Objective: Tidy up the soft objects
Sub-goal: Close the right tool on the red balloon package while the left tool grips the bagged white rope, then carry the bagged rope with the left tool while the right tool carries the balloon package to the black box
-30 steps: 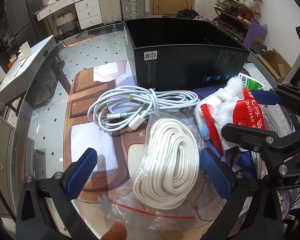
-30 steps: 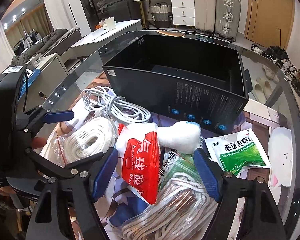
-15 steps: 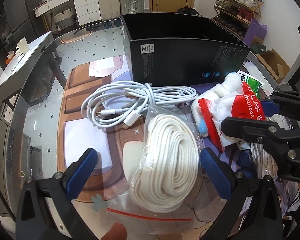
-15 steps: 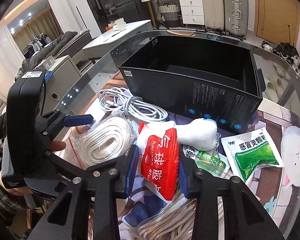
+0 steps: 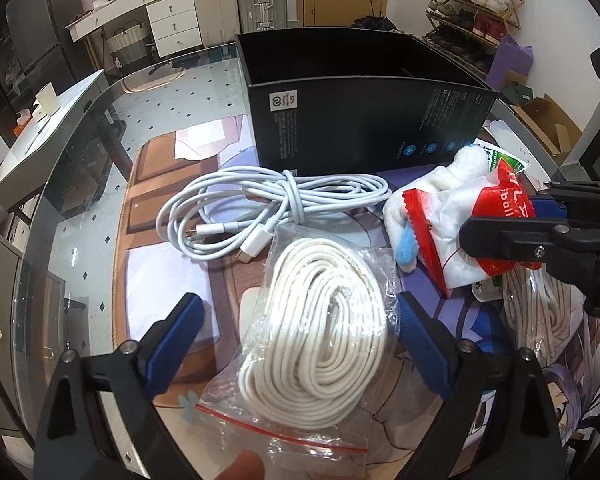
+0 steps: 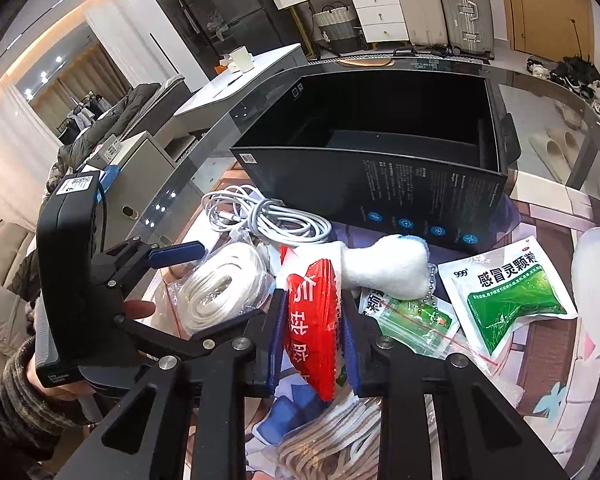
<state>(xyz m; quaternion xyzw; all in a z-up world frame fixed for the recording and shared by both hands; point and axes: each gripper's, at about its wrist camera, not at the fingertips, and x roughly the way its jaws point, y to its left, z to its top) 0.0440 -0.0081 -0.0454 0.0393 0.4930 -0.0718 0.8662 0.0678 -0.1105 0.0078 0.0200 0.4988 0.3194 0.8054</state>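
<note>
My right gripper (image 6: 312,336) is shut on a red-and-white balloon packet (image 6: 312,320), held just above the mat; the packet also shows in the left wrist view (image 5: 460,236). A white plush bone (image 6: 388,268) lies right behind it. My left gripper (image 5: 296,336) is open, its blue pads either side of a bagged coil of white rope (image 5: 320,344) that lies on the mat. A white charging cable (image 5: 268,208) lies coiled in front of the open black box (image 6: 380,152).
Green medicine sachets (image 6: 512,296) and a small zip bag (image 6: 416,320) lie right of the packet. A second bagged rope coil (image 6: 332,440) lies under my right gripper. The glass table edge (image 5: 40,240) curves along the left.
My right gripper closed on the balloon packet and lifted it slightly. My left gripper stayed open and edged forward over the rope bag.
</note>
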